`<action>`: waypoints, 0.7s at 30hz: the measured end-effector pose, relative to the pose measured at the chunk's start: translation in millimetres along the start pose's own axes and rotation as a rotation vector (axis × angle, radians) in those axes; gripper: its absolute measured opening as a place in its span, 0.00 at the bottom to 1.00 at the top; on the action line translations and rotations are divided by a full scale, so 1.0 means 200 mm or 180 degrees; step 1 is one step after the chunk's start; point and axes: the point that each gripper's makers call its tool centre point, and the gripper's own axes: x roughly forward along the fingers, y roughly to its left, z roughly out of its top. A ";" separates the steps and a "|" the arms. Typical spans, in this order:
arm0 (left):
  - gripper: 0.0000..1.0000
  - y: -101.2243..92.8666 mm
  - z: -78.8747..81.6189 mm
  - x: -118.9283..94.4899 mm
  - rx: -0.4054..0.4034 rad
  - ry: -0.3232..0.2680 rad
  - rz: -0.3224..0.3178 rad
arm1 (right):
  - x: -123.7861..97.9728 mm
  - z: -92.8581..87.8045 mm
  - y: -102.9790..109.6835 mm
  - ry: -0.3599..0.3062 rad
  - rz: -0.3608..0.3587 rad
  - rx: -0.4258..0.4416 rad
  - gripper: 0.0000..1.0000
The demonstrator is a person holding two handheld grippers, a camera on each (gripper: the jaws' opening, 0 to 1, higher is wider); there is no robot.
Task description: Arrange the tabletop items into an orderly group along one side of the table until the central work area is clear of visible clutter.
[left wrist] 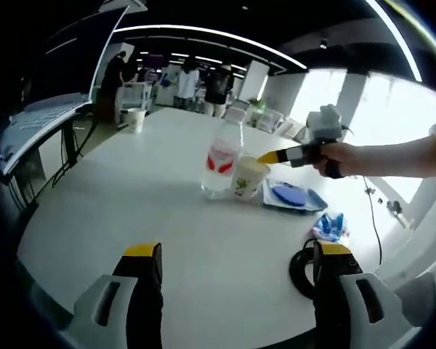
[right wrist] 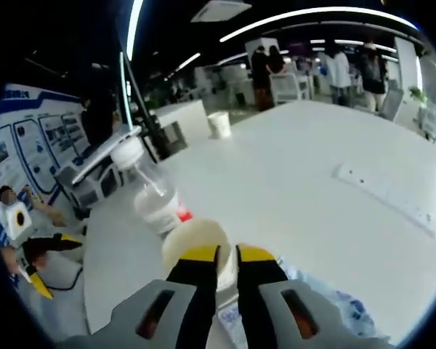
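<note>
Tidying under way. In the left gripper view, from left to right: a paper cup point(left wrist: 135, 118) stands alone at upper left on the white table point(left wrist: 131, 211); the left gripper point(left wrist: 236, 265) hovers at bottom centre, jaws spread and empty; a clear bottle point(left wrist: 221, 160) and a small lidded cup point(left wrist: 248, 177) touch at centre; a blue tray point(left wrist: 291, 196), a blue packet point(left wrist: 328, 225) and a black cable point(left wrist: 299, 273) lie at right. The right gripper point(left wrist: 270, 155) reaches in from the right onto the small cup.

Judged progress: a cluster forms at right; the far cup remains apart.

The right gripper view adds the grip: the right gripper point(right wrist: 227, 256) has its jaws nearly together, pinching the cup's rim point(right wrist: 196, 240), and a power strip point(right wrist: 385, 195) lies at right.
</note>
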 end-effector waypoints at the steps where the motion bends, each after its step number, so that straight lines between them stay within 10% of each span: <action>1: 0.82 0.00 0.00 0.00 0.0002 0.0004 0.0000 | 0.00 0.00 0.00 0.0000 0.0012 -0.0009 0.12; 21: 0.85 -0.07 -0.02 0.01 0.0071 0.0045 -0.0158 | -0.15 0.01 0.11 -0.0124 0.0132 -0.0290 0.67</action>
